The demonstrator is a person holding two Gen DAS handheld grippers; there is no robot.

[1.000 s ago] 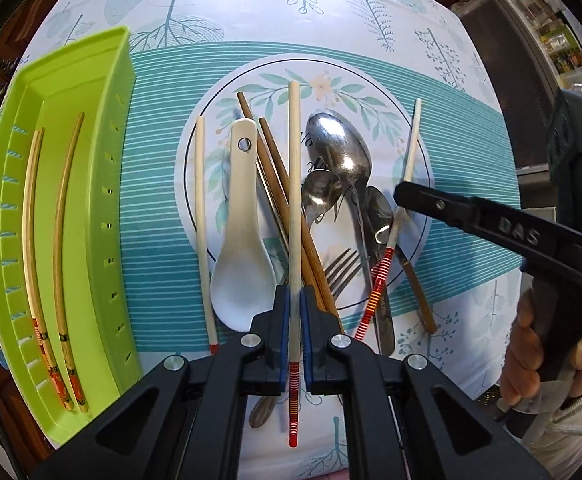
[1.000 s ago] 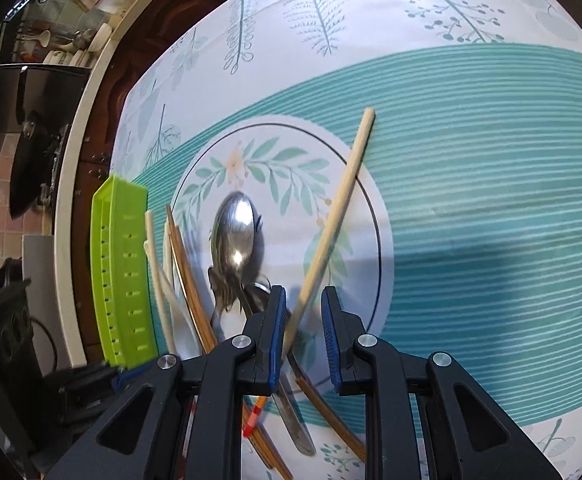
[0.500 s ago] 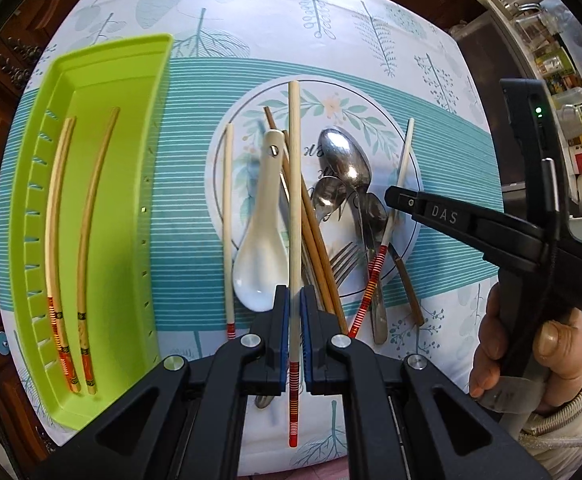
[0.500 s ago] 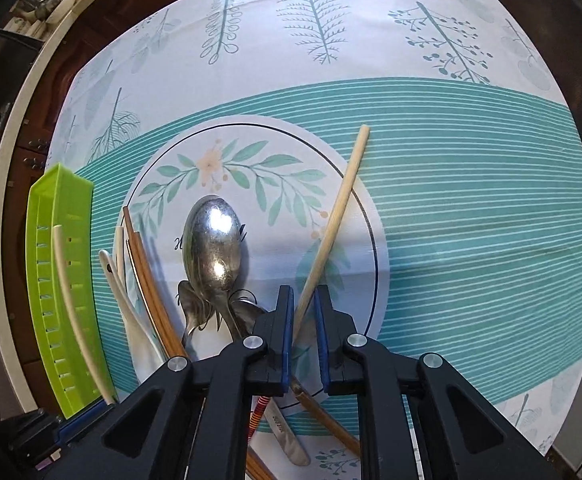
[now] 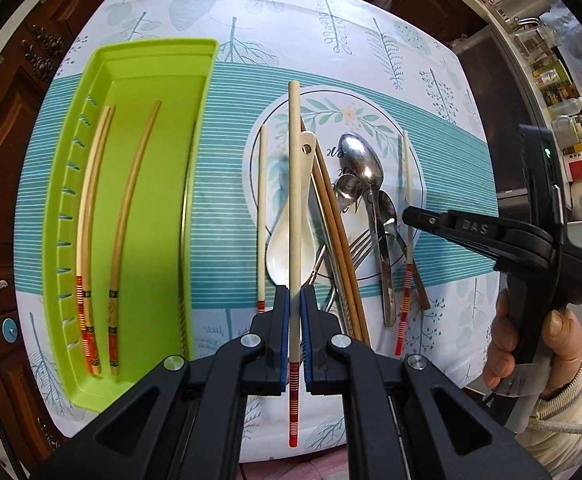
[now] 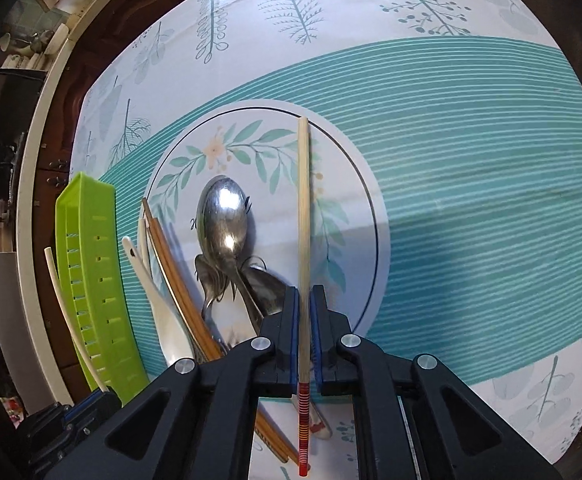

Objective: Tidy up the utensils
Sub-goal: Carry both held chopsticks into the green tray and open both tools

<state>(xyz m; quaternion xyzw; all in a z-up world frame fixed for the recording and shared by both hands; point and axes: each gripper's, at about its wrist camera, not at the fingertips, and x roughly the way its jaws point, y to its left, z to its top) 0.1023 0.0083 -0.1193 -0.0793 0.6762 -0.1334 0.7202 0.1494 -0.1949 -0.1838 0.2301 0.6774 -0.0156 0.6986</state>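
Left gripper (image 5: 295,312) was clamped on a pale chopstick (image 5: 293,184), which pointed to 12 o'clock above the white spoon (image 5: 289,240); right gripper (image 6: 304,320) was likewise closed on another chopstick (image 6: 303,208), raised over the printed circle on the surface (image 6: 471,208); green tray (image 5: 147,208) at 9 o'clock held three chopsticks (image 5: 131,200); metal spoons (image 5: 361,160), fork (image 5: 361,244), brown chopsticks (image 5: 333,216) and one more pale chopstick (image 5: 262,200) lay piled in the circle.
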